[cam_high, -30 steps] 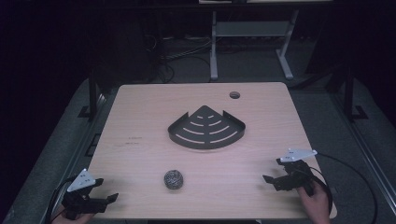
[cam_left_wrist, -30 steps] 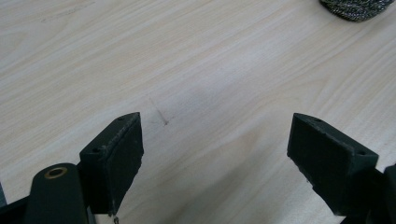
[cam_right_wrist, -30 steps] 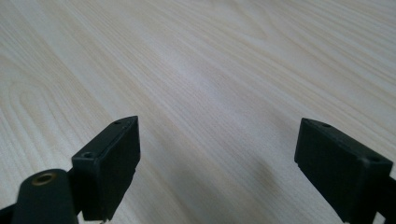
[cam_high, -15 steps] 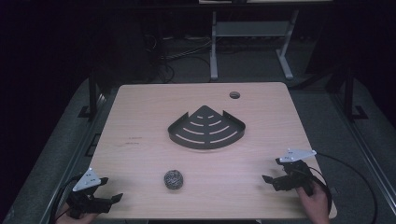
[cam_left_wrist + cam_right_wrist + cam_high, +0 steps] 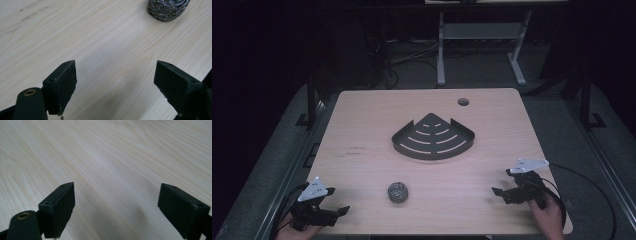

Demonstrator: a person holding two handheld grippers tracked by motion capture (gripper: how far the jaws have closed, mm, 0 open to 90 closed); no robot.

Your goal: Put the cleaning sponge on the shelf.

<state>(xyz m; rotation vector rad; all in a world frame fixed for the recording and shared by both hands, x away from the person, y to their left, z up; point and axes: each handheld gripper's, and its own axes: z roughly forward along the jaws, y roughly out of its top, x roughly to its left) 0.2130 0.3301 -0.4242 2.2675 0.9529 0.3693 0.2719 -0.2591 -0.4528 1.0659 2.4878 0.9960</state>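
I am looking down on a pale wooden desk (image 5: 362,125) in a dark room; a small round steel scouring ball (image 5: 398,192) sits alone in the lower middle of the frame, near the front edge; it touches nothing. My left claw (image 5: 339,212) rests at the lower left corner of the frame, jaws spread wide and empty; my right claw (image 5: 499,194) sits at the lower right, also released and holding nothing.

The scouring ball lies to the right of the left claw and a little farther up the frame, in the direction those jaws already point; in the left gripper view the same ball (image 5: 167,8) appears at the upper right, beyond the gap between the jaws, with bare wood between. The right claw is clearly farther from the ball, so I judge the left hand the nearer one for a pick; the ball is round, so no long axis matters.

A dark fan-shaped slotted tray (image 5: 433,155) lies at the centre of the frame, well apart from the ball; a small dark round hole (image 5: 463,101) marks the upper right of the desk.
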